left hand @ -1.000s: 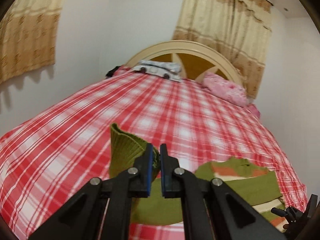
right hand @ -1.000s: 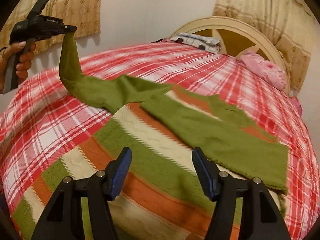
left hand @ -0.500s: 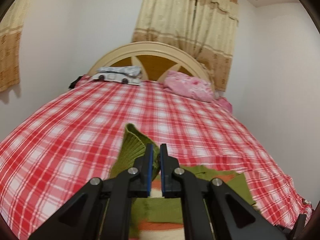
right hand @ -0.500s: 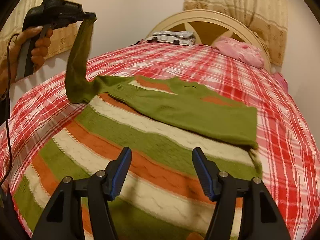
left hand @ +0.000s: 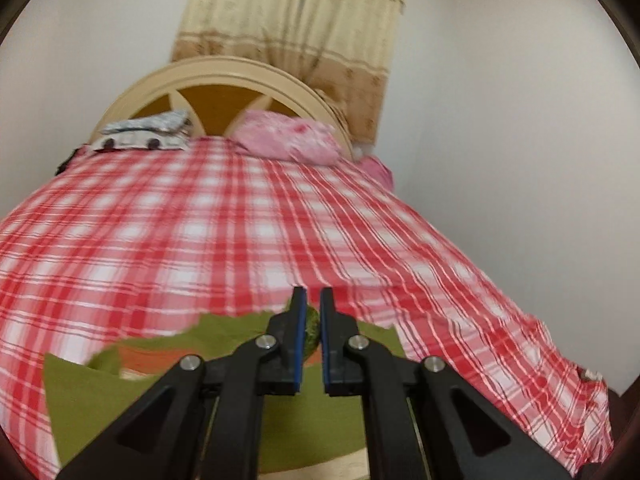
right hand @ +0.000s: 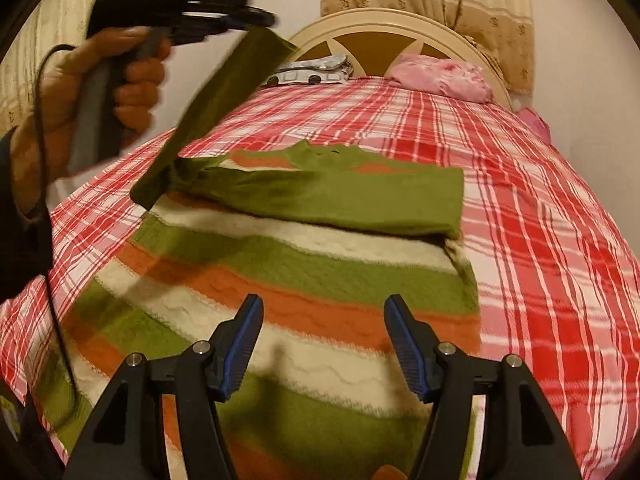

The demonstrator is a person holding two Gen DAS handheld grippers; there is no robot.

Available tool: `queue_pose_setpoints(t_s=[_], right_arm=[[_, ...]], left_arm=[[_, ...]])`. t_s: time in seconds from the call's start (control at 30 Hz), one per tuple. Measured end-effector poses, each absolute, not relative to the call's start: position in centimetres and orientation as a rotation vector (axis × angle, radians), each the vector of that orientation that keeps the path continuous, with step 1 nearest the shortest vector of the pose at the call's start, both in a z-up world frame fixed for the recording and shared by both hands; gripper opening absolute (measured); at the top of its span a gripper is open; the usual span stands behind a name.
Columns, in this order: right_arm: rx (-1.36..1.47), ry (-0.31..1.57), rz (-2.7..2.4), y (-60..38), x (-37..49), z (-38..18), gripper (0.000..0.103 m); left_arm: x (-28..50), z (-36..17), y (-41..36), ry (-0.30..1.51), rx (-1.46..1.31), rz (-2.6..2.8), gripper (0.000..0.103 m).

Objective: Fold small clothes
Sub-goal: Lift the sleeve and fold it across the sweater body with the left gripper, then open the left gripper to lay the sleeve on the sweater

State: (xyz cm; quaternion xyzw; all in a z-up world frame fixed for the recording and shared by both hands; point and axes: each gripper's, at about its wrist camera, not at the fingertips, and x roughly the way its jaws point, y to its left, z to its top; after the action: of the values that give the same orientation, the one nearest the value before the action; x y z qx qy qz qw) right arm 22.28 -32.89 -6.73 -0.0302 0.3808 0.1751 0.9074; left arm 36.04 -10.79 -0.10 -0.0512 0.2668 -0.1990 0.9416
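Observation:
A small striped sweater (right hand: 304,280), green, orange and cream, lies flat on the bed. One green sleeve (right hand: 360,200) lies folded across its chest. My left gripper (left hand: 310,312) is shut on the cuff of the other green sleeve (left hand: 311,330). In the right wrist view the left gripper (right hand: 264,20) holds that sleeve (right hand: 216,108) stretched up above the sweater's left shoulder. My right gripper (right hand: 320,344) is open and empty, hovering over the sweater's lower body.
The bed has a red and white plaid sheet (left hand: 200,220). A pink pillow (left hand: 288,140) and a patterned folded cloth (left hand: 148,132) lie by the cream headboard (left hand: 224,80). A white wall runs along the bed's right side.
My left gripper has carried the sleeve to the right, toward and over the sweater's body. The right gripper has stayed open over the sweater's lower part.

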Motion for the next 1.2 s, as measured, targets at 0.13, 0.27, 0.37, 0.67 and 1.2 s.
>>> queue_pose_setpoints(t_s=[0.13,0.27,0.37,0.67,1.2], right_arm=[[-0.058,0.804,0.345,-33.7,21.7,-7.4,0.063],[-0.05,0.826,0.331,-34.3,21.2,-8.2,0.063],[-0.048,0.842,0.328,-34.4,21.1,-8.6,0.063],[-0.039,0.874,0.342,-34.4,21.7,-8.6,0.064],[0.199,0.97,0.268,-35.6,37.0,-8.0,0.063]], left_arm=[[36.4,-2.4,-14.8,0.585,-0.072,-0.439,0.006],[36.8,-4.1,-17.6,0.614,-0.026,-0.444,0.008],[36.1,-4.4,-18.6,0.621,0.052,-0.432,0.036],[31.8,-3.6,-11.6,0.521,0.19,-0.321,0.088],[31.1,-12.6,5.7,0.776,0.046,0.107,0.093]])
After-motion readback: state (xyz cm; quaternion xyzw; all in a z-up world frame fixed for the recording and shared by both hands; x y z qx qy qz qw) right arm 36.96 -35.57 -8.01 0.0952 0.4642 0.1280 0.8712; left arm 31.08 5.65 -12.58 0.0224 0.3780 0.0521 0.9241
